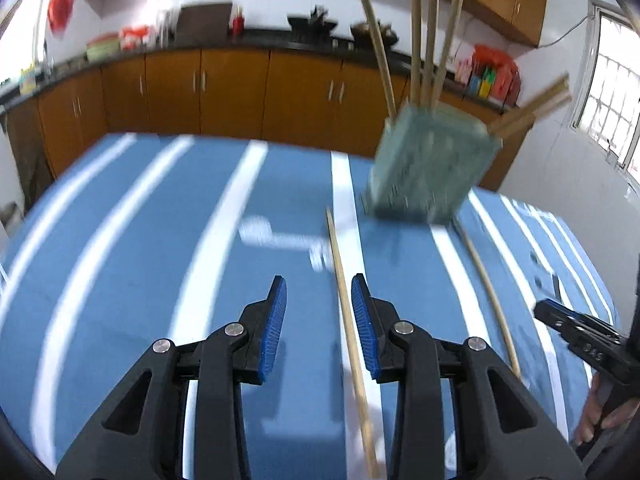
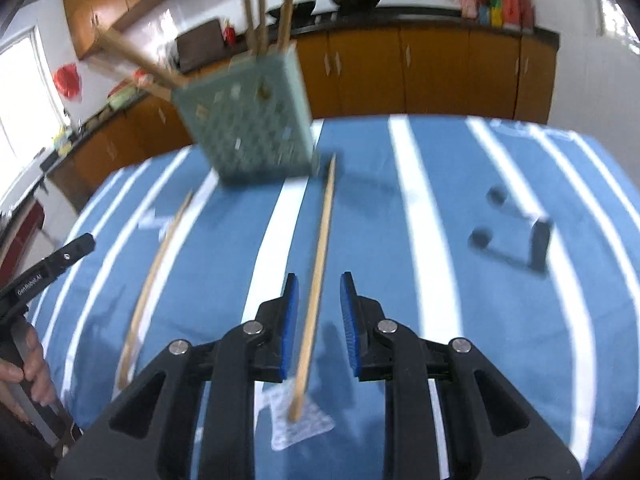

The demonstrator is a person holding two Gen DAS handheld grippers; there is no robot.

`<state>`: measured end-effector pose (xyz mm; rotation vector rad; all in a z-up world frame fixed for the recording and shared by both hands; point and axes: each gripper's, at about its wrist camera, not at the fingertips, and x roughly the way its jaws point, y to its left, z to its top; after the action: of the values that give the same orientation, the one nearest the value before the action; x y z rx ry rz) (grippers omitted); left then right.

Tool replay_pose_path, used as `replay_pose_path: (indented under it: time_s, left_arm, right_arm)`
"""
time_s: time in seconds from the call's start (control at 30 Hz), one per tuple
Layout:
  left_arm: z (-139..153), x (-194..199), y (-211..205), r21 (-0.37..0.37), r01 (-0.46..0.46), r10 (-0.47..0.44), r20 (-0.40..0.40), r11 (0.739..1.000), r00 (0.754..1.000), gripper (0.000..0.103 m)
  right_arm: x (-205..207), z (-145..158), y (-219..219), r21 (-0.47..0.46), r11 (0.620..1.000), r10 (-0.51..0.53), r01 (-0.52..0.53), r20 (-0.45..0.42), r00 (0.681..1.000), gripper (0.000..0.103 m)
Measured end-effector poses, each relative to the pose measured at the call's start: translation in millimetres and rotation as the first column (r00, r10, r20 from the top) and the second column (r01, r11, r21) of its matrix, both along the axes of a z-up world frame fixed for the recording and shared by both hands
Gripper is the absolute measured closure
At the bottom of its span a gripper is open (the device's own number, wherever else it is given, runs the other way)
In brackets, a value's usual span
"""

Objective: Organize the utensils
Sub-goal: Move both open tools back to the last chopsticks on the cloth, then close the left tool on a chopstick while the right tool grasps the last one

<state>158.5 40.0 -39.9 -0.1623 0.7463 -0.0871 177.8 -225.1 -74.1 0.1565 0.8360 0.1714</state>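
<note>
A green perforated holder (image 1: 428, 168) (image 2: 256, 128) stands at the far side of the blue striped cloth with several wooden chopsticks upright in it. One loose chopstick (image 1: 348, 320) lies on the cloth between the blue pads of my left gripper (image 1: 319, 280), close to the right-hand pad; that gripper is open. A second loose chopstick (image 2: 318, 276) lies between the pads of my right gripper (image 2: 319, 277), nearer the left-hand pad, and no pad presses on it. Each view shows the other chopstick (image 1: 490, 296) (image 2: 154, 284) and the other gripper (image 1: 576, 332) (image 2: 60, 258) off to the side.
A clear plastic wrapper (image 2: 300, 424) lies under the near end of the right chopstick. A small black stand (image 2: 538, 248) sits on the cloth at the right. A person's hands (image 2: 36, 368) (image 1: 600, 412) hold the gripper handles. Orange kitchen cabinets (image 1: 232, 92) run behind the table.
</note>
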Motion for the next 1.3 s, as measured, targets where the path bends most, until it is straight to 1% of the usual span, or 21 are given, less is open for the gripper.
replay_pose_path:
  time_s: [0.1, 0.2, 0.37, 0.43, 0.5, 0.57, 0.63, 0.67, 0.77, 0.83, 0.87, 0.9, 0.97, 1.0, 1.03, 1.13, 1.2, 1.3]
  left_arm:
    - [-12.8, -8.7, -9.5, 0.006, 0.012, -0.012, -0.026, 1.0, 1.0, 0.068]
    - [-20.5, -9.5, -16.7, 0.012, 0.024, -0.024, -0.049, 1.0, 0.998, 0.068]
    - [-31.6, -8.7, -26.8, 0.044, 0.038, -0.035, -0.079, 0.998, 0.996, 0.068]
    - [-34.4, -8.6, -29.4, 0.055, 0.043, -0.039, -0.088, 0.998, 0.995, 0.068]
    - [-36.2, -8.4, -30.8, 0.059, 0.045, -0.04, -0.095, 0.997, 0.995, 0.068]
    - [-36.7, -8.1, -31.5, 0.062, 0.044, -0.038, -0.098, 0.997, 0.994, 0.068]
    - [-36.9, -7.4, -31.6, 0.062, 0.043, -0.036, -0.103, 0.997, 0.994, 0.068]
    - [-37.0, -7.3, -31.6, 0.062, 0.043, -0.037, -0.104, 0.997, 0.994, 0.068]
    - [-38.6, -7.0, -33.6, 0.066, 0.048, -0.04, -0.112, 0.997, 0.993, 0.068]
    - [-41.3, -6.0, -36.7, 0.074, 0.057, -0.047, -0.125, 0.996, 0.991, 0.068]
    - [-42.6, -5.6, -38.0, 0.079, 0.06, -0.049, -0.13, 0.995, 0.99, 0.071]
    - [-44.3, -5.0, -39.8, 0.086, 0.064, -0.052, -0.136, 0.994, 0.989, 0.075]
    - [-46.3, -3.9, -44.5, 0.13, 0.072, -0.054, -0.138, 0.989, 0.989, 0.086]
    - [-46.3, -2.8, -44.8, 0.14, 0.072, -0.053, -0.137, 0.988, 0.989, 0.089]
    - [-46.1, 0.7, -43.2, 0.141, 0.071, -0.051, -0.144, 0.987, 0.988, 0.094]
    - [-45.3, 13.5, -31.7, 0.125, 0.05, -0.03, -0.159, 0.991, 0.987, 0.096]
    - [-45.3, 22.8, -23.7, 0.127, 0.034, -0.014, -0.16, 0.991, 0.987, 0.096]
    - [-45.0, 35.7, -12.8, 0.108, 0.021, -0.004, -0.163, 0.994, 0.987, 0.096]
  right_arm:
    - [-1.6, -13.7, 11.9, -0.004, 1.0, 0.016, -0.017, -0.035, 0.999, 0.081]
    - [-1.1, -18.9, 17.7, -0.016, 1.0, 0.017, -0.018, -0.046, 0.999, 0.082]
    - [4.8, -22.1, 18.4, -0.043, 0.999, 0.005, -0.007, -0.059, 0.998, 0.083]
    - [6.5, -24.4, 19.0, -0.059, 0.998, -0.001, -0.003, -0.063, 0.998, 0.087]
    - [7.6, -26.4, 18.7, -0.083, 0.997, -0.009, 0.004, -0.059, 0.998, 0.095]
    - [8.7, -26.2, 18.6, -0.109, 0.994, -0.02, 0.014, -0.054, 0.998, 0.095]
    - [11.9, -25.5, 13.2, -0.126, 0.99, -0.062, 0.055, -0.052, 0.997, 0.095]
    - [14.4, -25.1, 6.6, -0.127, 0.987, -0.101, 0.094, -0.053, 0.993, 0.095]
    - [20.9, -24.1, -17.7, -0.093, 0.974, -0.216, 0.209, -0.07, 0.974, 0.095]
    - [23.0, -23.6, -30.7, -0.075, 0.965, -0.256, 0.25, -0.081, 0.963, 0.095]
    - [22.7, -23.9, -34.2, -0.07, 0.965, -0.258, 0.252, -0.083, 0.963, 0.095]
    - [22.9, -24.2, -35.7, -0.069, 0.966, -0.256, 0.251, -0.083, 0.963, 0.095]
    - [22.6, -24.3, -36.1, -0.074, 0.967, -0.247, 0.242, -0.081, 0.965, 0.095]
    - [22.9, -24.2, -35.4, -0.075, 0.969, -0.241, 0.235, -0.081, 0.967, 0.095]
    - [23.2, -24.1, -34.8, -0.07, 0.971, -0.232, 0.227, -0.081, 0.969, 0.095]
    - [24.2, -23.8, -29.7, -0.067, 0.979, -0.199, 0.194, -0.08, 0.977, 0.095]
    - [26.5, -23.6, -25.3, -0.069, 0.983, -0.178, 0.173, -0.078, 0.981, 0.095]
    - [29.7, -23.3, -18.4, -0.084, 0.986, -0.15, 0.143, -0.073, 0.986, 0.095]
